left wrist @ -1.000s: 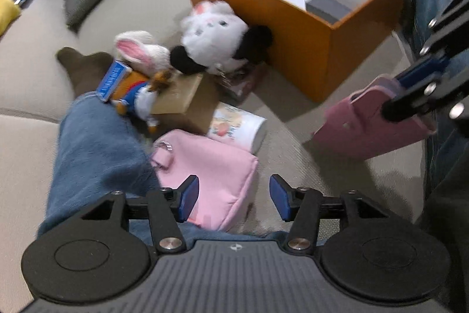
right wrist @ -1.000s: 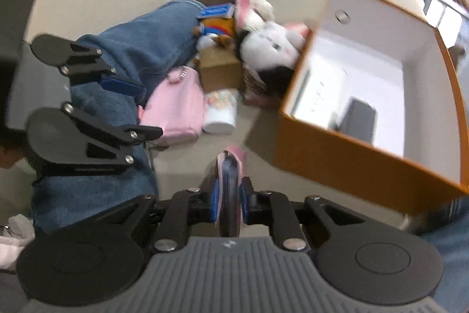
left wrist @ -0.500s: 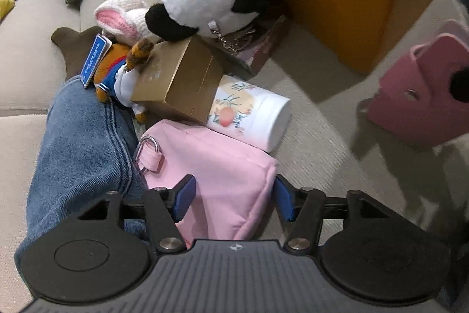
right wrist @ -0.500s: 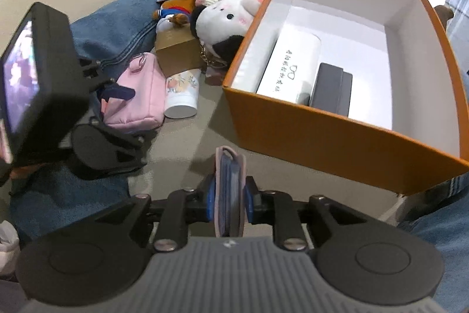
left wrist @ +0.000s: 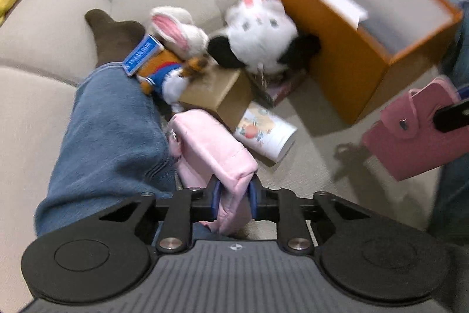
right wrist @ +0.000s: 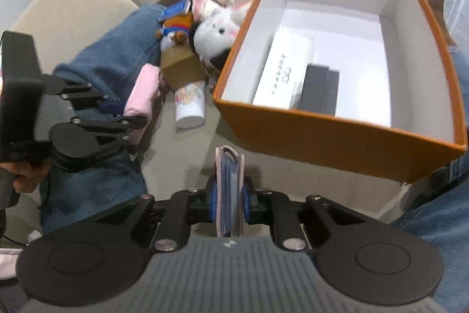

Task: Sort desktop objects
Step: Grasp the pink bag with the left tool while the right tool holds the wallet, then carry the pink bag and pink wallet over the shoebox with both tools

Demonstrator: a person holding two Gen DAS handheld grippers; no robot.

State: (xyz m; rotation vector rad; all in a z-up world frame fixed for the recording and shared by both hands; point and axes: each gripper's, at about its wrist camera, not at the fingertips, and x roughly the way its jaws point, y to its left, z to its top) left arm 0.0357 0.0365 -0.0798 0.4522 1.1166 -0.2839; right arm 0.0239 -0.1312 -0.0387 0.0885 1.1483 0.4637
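Pink pouch [left wrist: 214,154] lies on the beige sofa [left wrist: 44,28], against the person's denim-clad leg [left wrist: 111,131], and its near end sits squeezed between the blue pads of the left gripper [left wrist: 233,203], whose jaws have just been closing on it. Just beyond the pouch rest a tan cardboard box [left wrist: 217,93] and a white printed cup [left wrist: 265,135] on its side. Behind these are piled an orange-and-blue plush [left wrist: 159,72], a small rabbit toy [left wrist: 176,30] and a white-and-black plush [left wrist: 259,38], the last leaning against the orange box [right wrist: 337,137]. That open box stands further along the seat and holds a white carton [right wrist: 284,72] and a dark case [right wrist: 321,90]. The right gripper [right wrist: 229,203] is clamped narrow on a rose wallet [right wrist: 229,189], held edge-up in front of the box's near wall.
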